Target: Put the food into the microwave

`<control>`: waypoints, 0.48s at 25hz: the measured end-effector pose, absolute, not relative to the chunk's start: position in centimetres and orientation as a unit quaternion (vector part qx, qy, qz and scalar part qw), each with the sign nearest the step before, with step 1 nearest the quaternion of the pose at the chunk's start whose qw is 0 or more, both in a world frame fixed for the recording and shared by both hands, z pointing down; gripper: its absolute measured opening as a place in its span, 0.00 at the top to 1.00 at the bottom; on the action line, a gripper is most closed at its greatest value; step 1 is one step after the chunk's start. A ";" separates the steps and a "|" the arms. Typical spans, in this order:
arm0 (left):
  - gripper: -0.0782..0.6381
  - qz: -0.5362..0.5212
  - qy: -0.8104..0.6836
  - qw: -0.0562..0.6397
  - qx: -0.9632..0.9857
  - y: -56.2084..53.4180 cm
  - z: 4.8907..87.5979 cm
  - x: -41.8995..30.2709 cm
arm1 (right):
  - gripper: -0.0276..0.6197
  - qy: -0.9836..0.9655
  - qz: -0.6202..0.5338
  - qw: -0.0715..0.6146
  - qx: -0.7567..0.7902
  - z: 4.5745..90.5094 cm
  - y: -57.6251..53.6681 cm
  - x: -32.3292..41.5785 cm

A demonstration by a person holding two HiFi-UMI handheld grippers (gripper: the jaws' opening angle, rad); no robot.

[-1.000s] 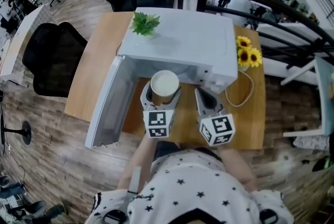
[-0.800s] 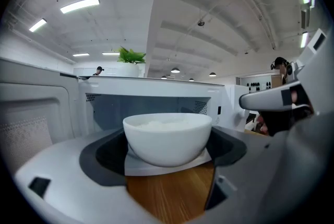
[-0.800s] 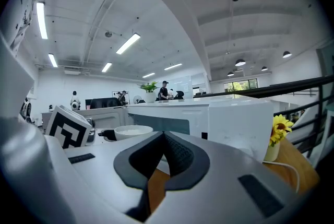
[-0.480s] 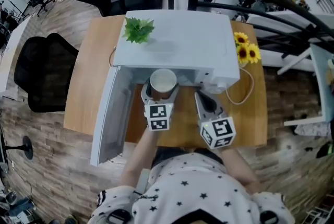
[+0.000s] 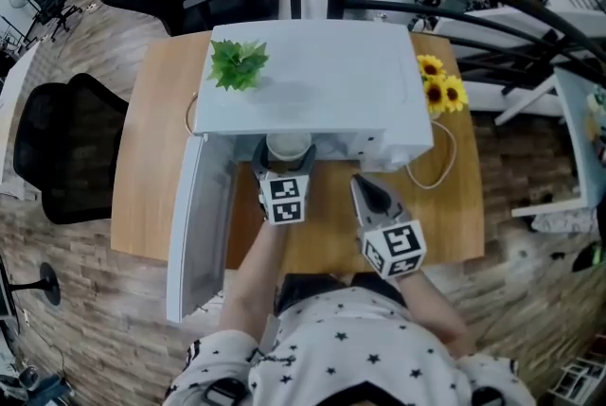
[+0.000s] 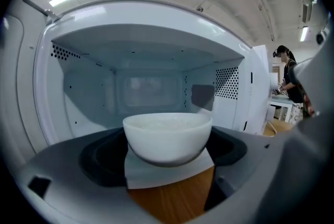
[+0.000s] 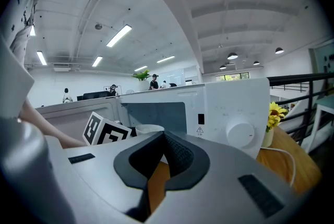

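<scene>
A white bowl (image 5: 289, 147) of pale food sits between the jaws of my left gripper (image 5: 286, 158), which is shut on it. The bowl is at the mouth of the white microwave (image 5: 322, 82), half hidden under its top edge; the door (image 5: 204, 224) hangs open to the left. In the left gripper view the bowl (image 6: 168, 137) fills the middle, held by the left gripper (image 6: 167, 151), with the empty cavity (image 6: 146, 87) just behind it. My right gripper (image 5: 365, 188) hovers shut and empty over the table in front of the control panel (image 7: 229, 113); its jaws (image 7: 164, 152) meet.
A green plant (image 5: 237, 63) lies on the microwave's top. Sunflowers (image 5: 440, 92) stand at the right, and a white cable (image 5: 440, 167) loops on the wooden table (image 5: 151, 139). A black chair (image 5: 57, 149) is on the left, a dark railing behind.
The left gripper has carried the bowl forward from above the table to the microwave's opening. The right gripper has stayed almost where it was.
</scene>
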State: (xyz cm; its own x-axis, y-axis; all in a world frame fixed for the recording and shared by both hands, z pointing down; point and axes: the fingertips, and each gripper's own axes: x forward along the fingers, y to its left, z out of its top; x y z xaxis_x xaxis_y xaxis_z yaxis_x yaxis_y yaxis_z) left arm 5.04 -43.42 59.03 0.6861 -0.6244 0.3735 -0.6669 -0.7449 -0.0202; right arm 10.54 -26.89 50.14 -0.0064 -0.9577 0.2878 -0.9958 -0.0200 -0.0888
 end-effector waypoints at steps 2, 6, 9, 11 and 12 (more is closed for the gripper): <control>0.27 0.185 -0.352 0.061 0.916 -43.9 59.5 5.4 | 0.95 -0.694 0.138 0.072 0.703 50.3 -26.9 10.6; 0.27 0.197 -0.348 0.068 0.914 -44.5 60.6 5.8 | 0.95 -0.688 0.147 0.073 0.707 50.8 -26.7 10.6; 0.27 0.202 -0.344 0.074 0.914 -44.6 61.2 6.1 | 0.95 -0.689 0.147 0.076 0.706 50.8 -26.9 10.5; 0.27 0.205 -0.337 0.080 0.915 -44.7 61.4 6.5 | 0.95 -0.688 0.148 0.076 0.706 51.0 -27.0 10.5; 0.27 0.209 -0.333 0.082 0.916 -44.8 61.5 6.7 | 0.95 -0.687 0.150 0.075 0.707 51.0 -27.0 10.6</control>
State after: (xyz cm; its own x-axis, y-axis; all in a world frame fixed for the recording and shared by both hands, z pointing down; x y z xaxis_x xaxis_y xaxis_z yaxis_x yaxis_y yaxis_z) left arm 6.71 -44.77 61.48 0.6908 -0.5757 0.4375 -0.6443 -0.7647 0.0109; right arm 10.56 -27.02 51.01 0.0115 -0.9491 0.3146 -0.9940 -0.0449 -0.0993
